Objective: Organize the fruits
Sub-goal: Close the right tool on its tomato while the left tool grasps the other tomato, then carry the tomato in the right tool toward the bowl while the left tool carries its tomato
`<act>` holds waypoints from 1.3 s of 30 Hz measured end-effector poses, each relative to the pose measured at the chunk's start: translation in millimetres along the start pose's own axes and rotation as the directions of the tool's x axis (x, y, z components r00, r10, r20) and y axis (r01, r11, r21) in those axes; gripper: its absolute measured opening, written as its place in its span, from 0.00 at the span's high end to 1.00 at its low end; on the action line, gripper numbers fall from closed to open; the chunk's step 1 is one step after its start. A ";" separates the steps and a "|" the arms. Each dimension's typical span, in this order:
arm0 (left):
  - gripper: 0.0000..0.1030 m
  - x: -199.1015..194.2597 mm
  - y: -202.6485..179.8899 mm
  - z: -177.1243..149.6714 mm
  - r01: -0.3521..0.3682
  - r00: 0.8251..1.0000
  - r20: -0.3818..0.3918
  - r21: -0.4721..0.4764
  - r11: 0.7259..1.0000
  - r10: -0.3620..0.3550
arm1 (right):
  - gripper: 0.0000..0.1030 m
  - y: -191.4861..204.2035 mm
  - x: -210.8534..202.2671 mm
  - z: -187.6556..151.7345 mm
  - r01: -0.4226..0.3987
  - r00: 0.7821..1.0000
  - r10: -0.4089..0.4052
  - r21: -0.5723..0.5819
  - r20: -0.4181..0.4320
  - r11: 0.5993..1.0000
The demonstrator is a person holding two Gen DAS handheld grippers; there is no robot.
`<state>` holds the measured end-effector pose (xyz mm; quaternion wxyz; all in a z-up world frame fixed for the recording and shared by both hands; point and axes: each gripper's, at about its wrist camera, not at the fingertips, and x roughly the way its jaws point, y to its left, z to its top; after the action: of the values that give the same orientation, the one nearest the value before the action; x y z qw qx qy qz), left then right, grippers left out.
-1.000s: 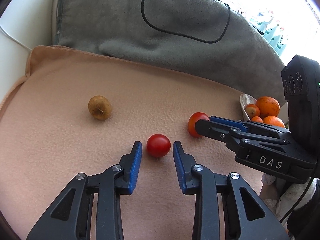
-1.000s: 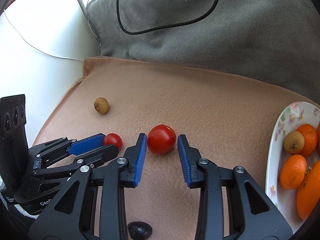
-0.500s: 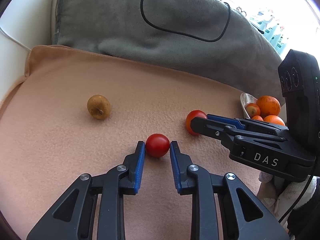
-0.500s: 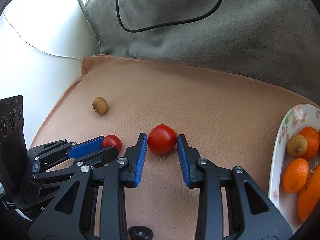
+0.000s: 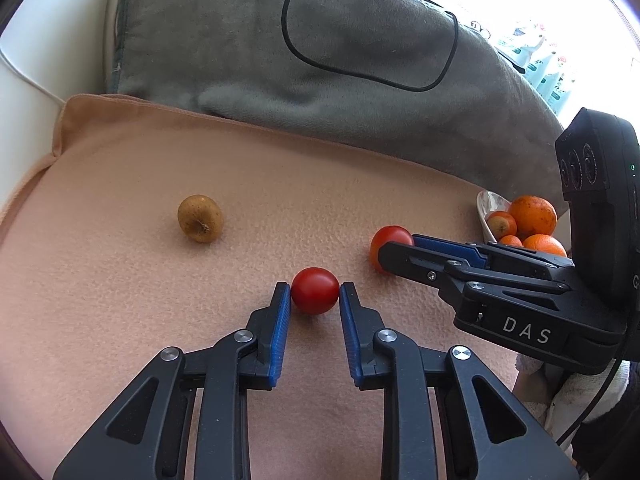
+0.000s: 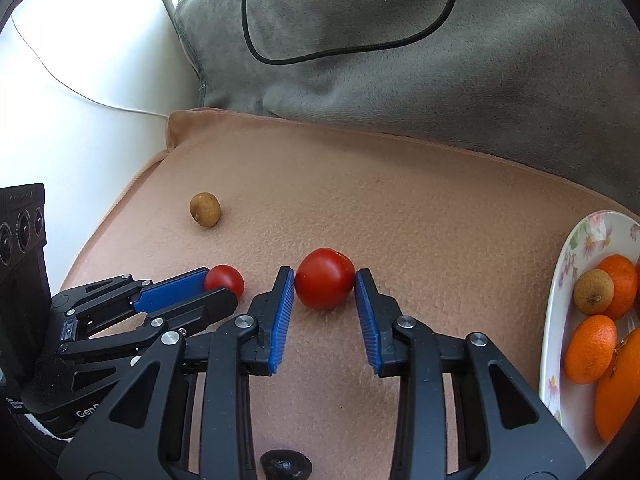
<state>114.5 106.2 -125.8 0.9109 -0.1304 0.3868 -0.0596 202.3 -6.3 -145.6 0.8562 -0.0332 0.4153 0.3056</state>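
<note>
Blue-padded left tongs (image 5: 315, 294) pinch the small tomato (image 5: 315, 290); right tongs (image 6: 324, 280) clasp the larger tomato (image 6: 325, 278).

Peach-tan fleece blanket (image 5: 200, 360) spread flat, hemmed edge at far left. Behind it, a heap of grey plush blanket (image 5: 240, 60) with a thin black cable (image 5: 400, 86) looped across it. White surface (image 6: 80, 60) to the left, a thin white cord (image 6: 60, 82) trailing over it. Strong daylight from the upper right, washed out; small pale blue-green shapes (image 5: 536, 60) there, blurred.
</note>
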 end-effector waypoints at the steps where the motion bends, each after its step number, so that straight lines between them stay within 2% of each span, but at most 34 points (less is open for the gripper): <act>1: 0.77 -0.7 -0.9 -0.2 -0.001 1.000 0.002 0.002 1.000 0.001 | 0.68 -0.2 -1.5 -0.7 -0.001 1.000 0.001 0.001 0.003 1.000; 15: 0.82 -15.6 -19.3 -1.5 0.023 0.999 0.024 0.045 0.999 -0.024 | 0.68 -12.5 -52.1 -10.9 -0.005 0.997 0.003 0.023 0.079 1.000; 26: 0.82 -10.5 -25.7 -5.8 -0.035 0.999 0.028 0.074 0.997 0.033 | 0.68 -29.8 -77.5 -23.6 0.012 0.994 -0.018 0.056 0.111 0.998; 36: 0.82 -2.5 -28.0 -8.8 -0.087 0.996 0.007 0.093 0.992 0.086 | 0.68 -25.7 -87.3 -23.1 0.005 0.992 -0.011 0.048 0.128 0.999; 37: 0.79 -0.9 -27.3 -8.3 -0.083 0.996 -0.002 0.089 0.993 0.084 | 0.68 -24.7 -87.7 -23.1 0.005 0.992 -0.011 0.045 0.128 0.999; 38: 0.70 1.6 -28.1 -7.1 -0.080 0.997 -0.015 0.086 0.993 0.082 | 0.68 -24.0 -88.0 -23.2 0.005 0.992 -0.011 0.043 0.129 0.999; 39: 0.69 3.5 -27.4 -6.7 -0.086 0.996 -0.018 0.083 0.993 0.087 | 0.68 -23.4 -88.3 -23.7 0.007 0.991 -0.012 0.042 0.130 0.999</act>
<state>111.9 77.9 -124.9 0.9130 -0.0752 0.3992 -0.0374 157.5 -76.5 -101.0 0.8835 0.0027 0.3644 0.2944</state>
